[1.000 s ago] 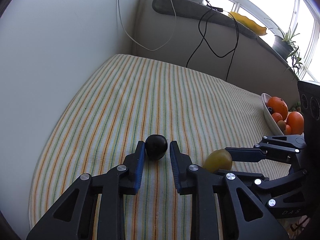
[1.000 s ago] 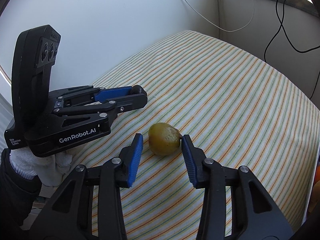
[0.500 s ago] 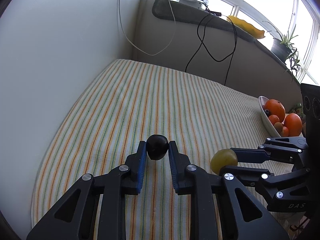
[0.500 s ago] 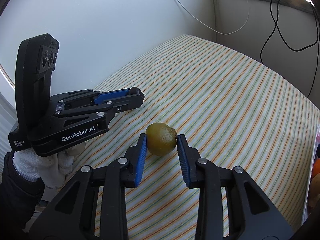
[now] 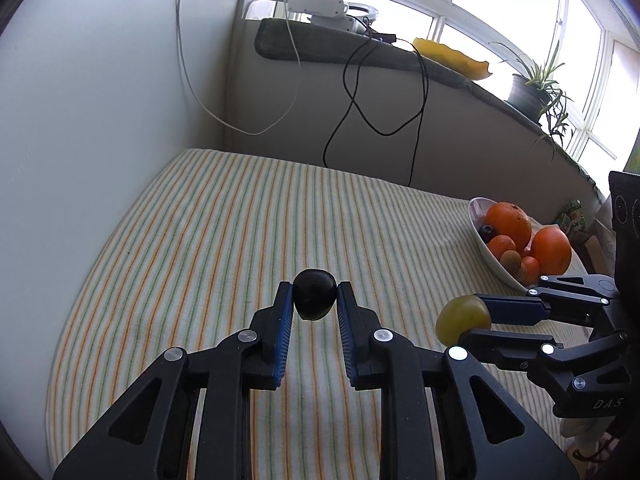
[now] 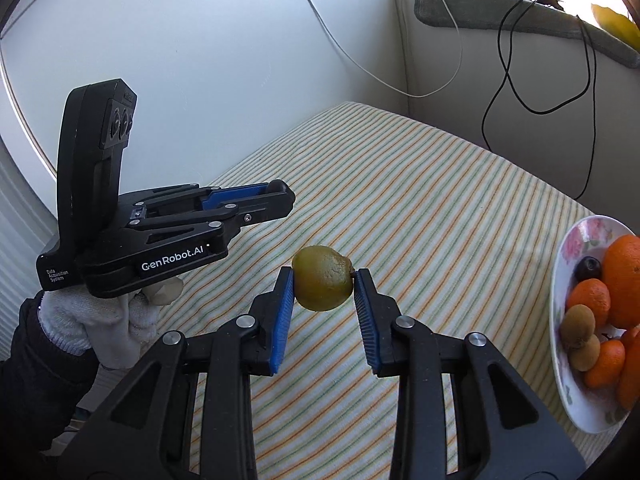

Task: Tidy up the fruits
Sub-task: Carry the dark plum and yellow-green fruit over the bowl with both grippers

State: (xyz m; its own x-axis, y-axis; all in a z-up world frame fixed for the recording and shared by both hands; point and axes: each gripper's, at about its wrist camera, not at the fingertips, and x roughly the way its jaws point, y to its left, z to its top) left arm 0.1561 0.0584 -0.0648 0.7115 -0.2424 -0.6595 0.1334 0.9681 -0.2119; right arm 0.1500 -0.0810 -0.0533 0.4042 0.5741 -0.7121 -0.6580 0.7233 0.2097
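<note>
The left gripper (image 5: 315,300) pinches a dark plum (image 5: 315,294) between its blue pads, holding it clear above the striped cloth (image 5: 224,232). Just to its right, the right gripper (image 6: 323,286) clamps a yellow-green lemon (image 6: 322,283) the same way, also lifted off the cloth. A white-gloved hand (image 6: 108,328) grips the left tool from below. Further right, near the cloth's edge, sits a flowered bowl (image 6: 576,240) already loaded with oranges (image 6: 622,280), small tangerines, kiwis (image 6: 578,320) and another dark fruit. Beyond the far end of the cloth, cables (image 5: 360,92) trail down from a sill bearing a potted plant (image 5: 532,88).
</note>
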